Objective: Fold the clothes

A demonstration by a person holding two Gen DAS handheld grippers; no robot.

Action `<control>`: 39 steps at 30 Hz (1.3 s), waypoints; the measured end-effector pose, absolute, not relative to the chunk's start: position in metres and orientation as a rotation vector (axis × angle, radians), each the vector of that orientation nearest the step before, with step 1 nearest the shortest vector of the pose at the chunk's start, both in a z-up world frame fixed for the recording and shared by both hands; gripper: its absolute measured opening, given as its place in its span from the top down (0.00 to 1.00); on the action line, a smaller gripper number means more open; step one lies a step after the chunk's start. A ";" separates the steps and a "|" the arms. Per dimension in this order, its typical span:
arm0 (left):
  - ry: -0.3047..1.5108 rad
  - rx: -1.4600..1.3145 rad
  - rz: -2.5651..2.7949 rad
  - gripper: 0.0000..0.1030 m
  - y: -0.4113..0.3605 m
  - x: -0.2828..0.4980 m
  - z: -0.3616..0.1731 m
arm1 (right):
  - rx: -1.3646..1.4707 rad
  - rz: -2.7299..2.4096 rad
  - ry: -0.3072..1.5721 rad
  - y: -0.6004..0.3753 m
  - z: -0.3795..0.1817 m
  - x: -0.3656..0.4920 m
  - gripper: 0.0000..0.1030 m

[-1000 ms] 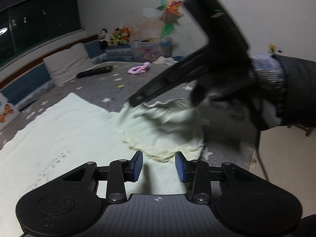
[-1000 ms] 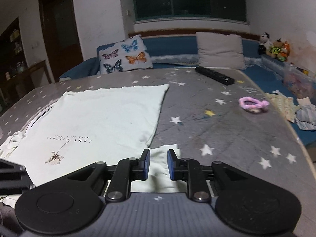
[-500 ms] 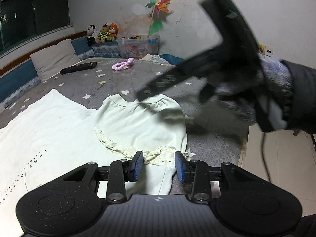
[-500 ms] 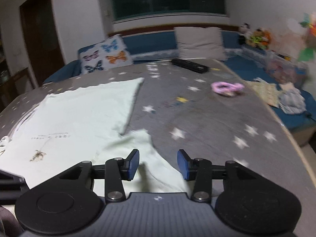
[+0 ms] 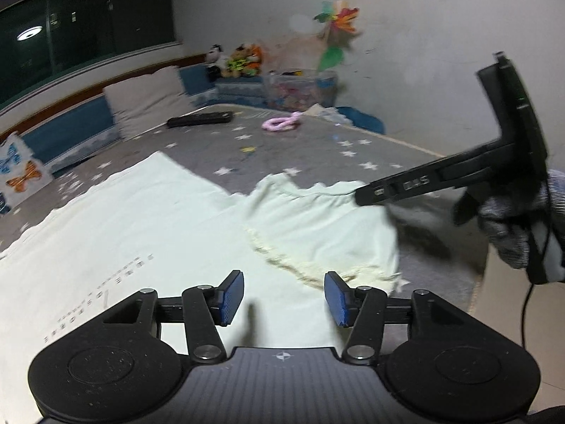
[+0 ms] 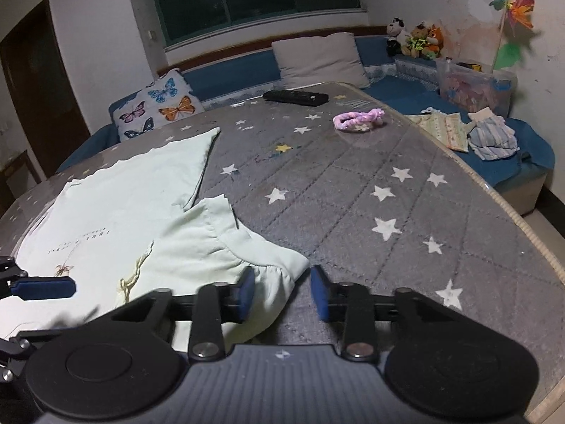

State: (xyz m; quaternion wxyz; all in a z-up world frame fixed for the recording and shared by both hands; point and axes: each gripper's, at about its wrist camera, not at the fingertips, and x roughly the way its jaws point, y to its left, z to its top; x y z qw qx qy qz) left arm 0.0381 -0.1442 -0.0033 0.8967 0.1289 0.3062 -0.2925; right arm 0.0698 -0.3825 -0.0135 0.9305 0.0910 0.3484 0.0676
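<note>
Since a second ago the right gripper [image 6: 280, 295] has let go and both grippers gape over the shirt [image 6: 116, 219] spread near-left, its sleeve [image 6: 226, 258] folded inward; the left gripper [image 5: 284, 296] should flatten creases gently.

Both wrist cameras look forward, low and close over their own open jaws, sharing the pale green shirt [image 5: 148, 226] beyond them, with the left view somewhat blurred.
</note>
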 end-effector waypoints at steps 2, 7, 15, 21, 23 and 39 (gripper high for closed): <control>0.646 0.269 -0.589 0.48 -0.142 0.038 -0.006 | 0.211 0.139 0.708 -0.383 -0.012 0.067 0.91; 0.656 0.275 -0.584 0.47 -0.143 0.038 -0.011 | 0.216 0.178 0.643 -0.379 0.007 0.058 0.94; 0.638 0.253 -0.539 0.47 -0.126 0.037 -0.008 | 0.122 0.383 0.564 -0.333 0.049 0.045 0.94; 0.625 0.209 -0.453 0.47 -0.094 0.038 -0.003 | 0.054 0.533 0.591 -0.288 0.048 0.044 0.94; 0.629 0.186 -0.409 0.47 -0.081 0.040 -0.002 | 0.046 0.570 0.616 -0.274 0.040 0.046 0.94; 0.615 0.158 -0.406 0.48 -0.083 0.050 0.008 | 0.037 0.514 0.759 -0.296 0.010 0.039 0.87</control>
